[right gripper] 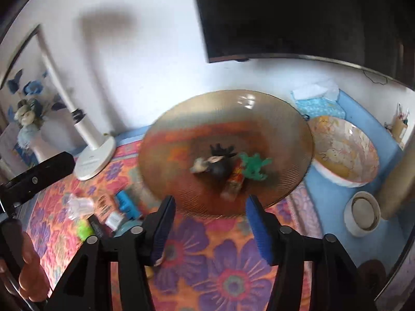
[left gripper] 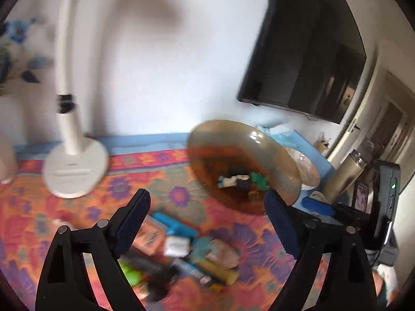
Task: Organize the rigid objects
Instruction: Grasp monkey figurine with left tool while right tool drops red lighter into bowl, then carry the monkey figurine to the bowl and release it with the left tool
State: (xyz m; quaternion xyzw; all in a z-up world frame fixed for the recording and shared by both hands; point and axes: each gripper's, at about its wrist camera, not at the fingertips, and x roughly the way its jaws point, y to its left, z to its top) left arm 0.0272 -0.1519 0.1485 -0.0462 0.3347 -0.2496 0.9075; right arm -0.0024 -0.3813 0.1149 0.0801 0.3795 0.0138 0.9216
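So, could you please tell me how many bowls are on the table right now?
2: the amber glass bowl holding small toys at the centre, and the floral bowl right of it on the blue surface. Others may lie outside view.

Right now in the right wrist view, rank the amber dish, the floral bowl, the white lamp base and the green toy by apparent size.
1. amber dish
2. floral bowl
3. white lamp base
4. green toy

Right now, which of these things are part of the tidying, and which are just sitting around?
Part of the job:
- amber glass plate holding small toys
- pile of loose items on the floral cloth

Just lying about:
- white lamp
- television
- patterned bowl
- flower vase
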